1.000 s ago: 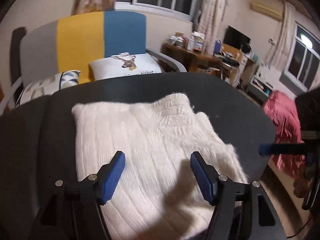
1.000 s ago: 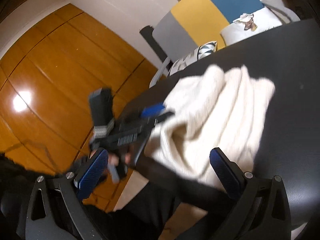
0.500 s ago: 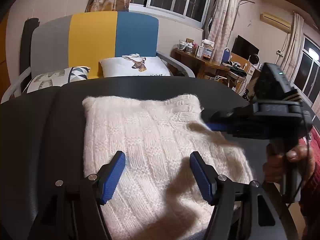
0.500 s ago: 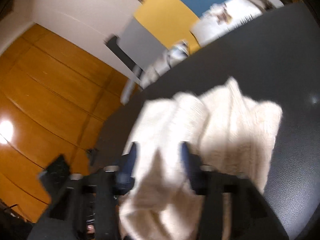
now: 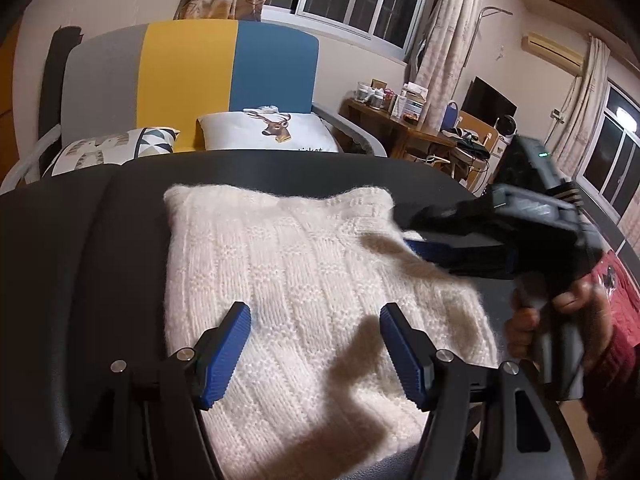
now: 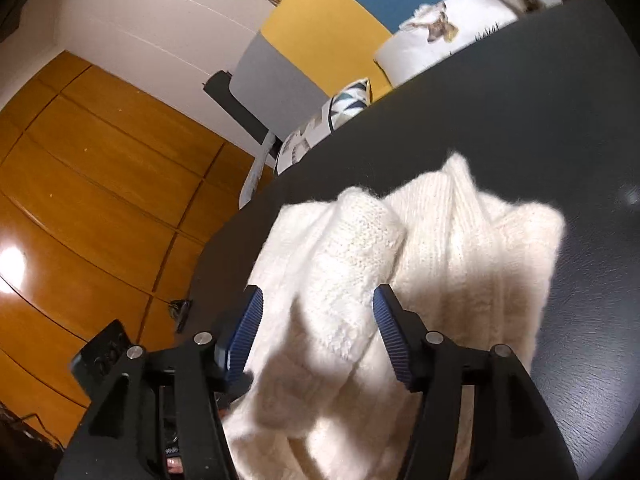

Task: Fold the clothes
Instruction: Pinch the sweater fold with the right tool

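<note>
In the left wrist view, a white knitted sweater (image 5: 304, 304) lay folded on a dark round table (image 5: 80, 280), near the middle and reaching to the near edge. The left gripper (image 5: 316, 350) stood over the near part of the sweater with its two blue-padded fingers (image 5: 226, 354) wide apart; the knit was visible between them, but the pads did not press on it and held nothing. At the right, the right gripper (image 5: 416, 236) came in from the side, with its blue finger at the right edge of the sweater. A hand (image 5: 560, 320) with a red sleeve held its handle. Behind the table stood a sofa (image 5: 188, 76) with a grey, yellow and blue back and two cushions, one with a deer picture (image 5: 272, 128). Farther to the right was a wooden desk (image 5: 400, 128) with small things on it, under windows with curtains.

In the right wrist view, the right gripper (image 6: 318, 338) pointed across the sweater (image 6: 460, 256). A thick fold of the knit (image 6: 352, 264) rose between its fingers (image 6: 390, 340). The jaws were opening, and the pads stood at both sides of the fold; the left pad was at the knit's edge, but I cannot tell if it touched. The sweater lay on the table (image 6: 520, 120), bunched in soft ridges. At the lower left, part of the left gripper (image 6: 108, 356) was visible before a wooden panelled wall (image 6: 100, 184).
</note>
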### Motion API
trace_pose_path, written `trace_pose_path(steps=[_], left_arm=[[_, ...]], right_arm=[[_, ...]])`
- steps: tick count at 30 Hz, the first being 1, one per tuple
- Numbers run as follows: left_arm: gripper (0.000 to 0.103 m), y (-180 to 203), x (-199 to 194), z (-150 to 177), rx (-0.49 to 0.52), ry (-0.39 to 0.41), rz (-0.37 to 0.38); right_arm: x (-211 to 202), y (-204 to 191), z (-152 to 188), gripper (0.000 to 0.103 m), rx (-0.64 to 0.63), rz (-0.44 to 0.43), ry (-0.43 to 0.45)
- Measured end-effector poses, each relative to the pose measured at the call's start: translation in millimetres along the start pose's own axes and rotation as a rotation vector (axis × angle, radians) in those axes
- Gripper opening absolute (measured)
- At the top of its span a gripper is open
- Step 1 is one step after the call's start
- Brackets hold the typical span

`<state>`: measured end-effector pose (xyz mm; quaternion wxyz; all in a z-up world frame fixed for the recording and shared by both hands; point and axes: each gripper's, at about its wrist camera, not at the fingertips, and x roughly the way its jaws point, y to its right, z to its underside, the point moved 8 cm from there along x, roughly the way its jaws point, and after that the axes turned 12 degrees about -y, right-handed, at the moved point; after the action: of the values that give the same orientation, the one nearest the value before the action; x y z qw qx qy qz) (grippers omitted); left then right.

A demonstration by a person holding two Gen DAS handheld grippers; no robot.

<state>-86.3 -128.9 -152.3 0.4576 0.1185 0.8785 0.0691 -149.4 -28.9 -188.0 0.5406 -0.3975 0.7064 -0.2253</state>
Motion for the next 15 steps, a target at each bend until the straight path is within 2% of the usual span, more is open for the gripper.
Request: trace_pose_path(steps=[2, 3, 4, 6, 9, 11, 12, 13, 15], left_arm=[[0.068, -0.4, -0.8, 1.8, 0.005, -0.005, -0.005], [0.068, -0.5, -1.6, 2.4, 0.007, -0.008, -0.008], [0.068, -0.6, -2.5, 3.0, 0.009, -0.011, -0.012], [0.068, -0.1, -11.0, -0.1, -0.001, 0.012, -0.004], [0.068, 5.1, -37.3, -14.5, -0.010, 0.091, 0.050], [0.069, 13.9, -52.5, -24.5, 0.012, 0.138, 0.121], [0.072, 20.0, -50.5, -26.2, 0.040, 0.128, 0.153], [0.074, 24.0, -39.2, -23.9, 0.066, 0.085, 0.147], [0.074, 29.7, -6.8, -13.1, 0.114, -0.034, 0.107]], right_arm=[[12.6, 4.8, -2.5, 0.059, 0.015, 0.022, -0.019], [16.7, 4.5, -2.5, 0.049, 0.006, 0.042, -0.021], [19.1, 3.9, -1.8, 0.022, -0.007, 0.071, -0.020], [13.3, -4.2, 0.2, 0.019, -0.045, 0.103, 0.002], [-13.8, -37.6, -5.7, 0.016, -0.157, 0.141, 0.066], [-39.8, -63.7, -11.8, 0.016, -0.246, 0.176, 0.123], [-52.4, -74.6, -14.0, 0.016, -0.290, 0.205, 0.154], [-65.1, -85.7, -16.2, 0.016, -0.335, 0.233, 0.184], [-71.4, -67.3, -21.1, 0.012, -0.309, 0.304, 0.191]])
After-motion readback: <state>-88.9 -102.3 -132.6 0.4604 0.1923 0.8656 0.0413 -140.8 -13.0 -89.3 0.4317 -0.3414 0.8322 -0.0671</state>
